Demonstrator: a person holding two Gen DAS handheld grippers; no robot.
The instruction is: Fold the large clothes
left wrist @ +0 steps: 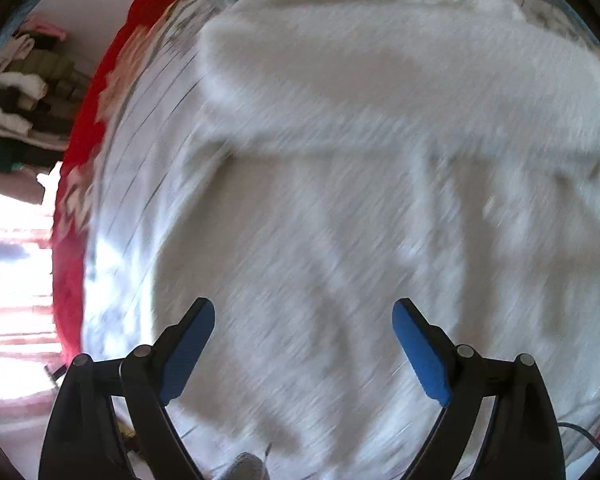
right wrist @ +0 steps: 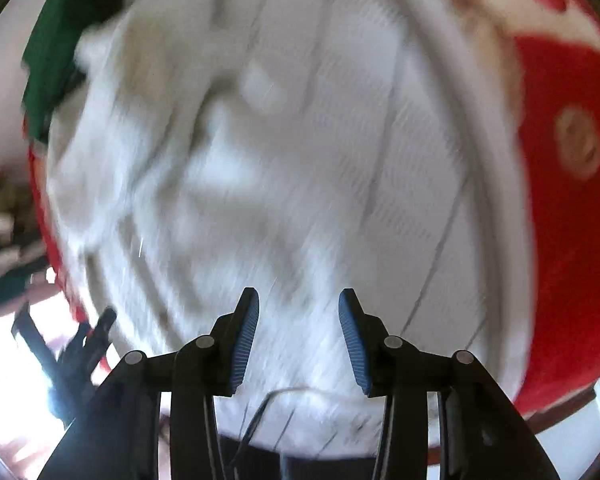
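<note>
Striped white bed sheet (left wrist: 112, 208) with red blanket (left wrist: 80, 140) bordering, white fleecy garment (left wrist: 340, 128) spread flat across it, judged soft, light, limp, best pinched at hem or shoulder edge; left tool (left wrist: 303, 354) wide and empty, right tool (right wrist: 299, 342) part-open, gripping nothing.

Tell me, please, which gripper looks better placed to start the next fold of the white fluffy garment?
Probably the left gripper: its jaws stand wide open over the white fluffy garment, which fills its view. The right gripper is narrower and partly over the striped sheet.
</note>
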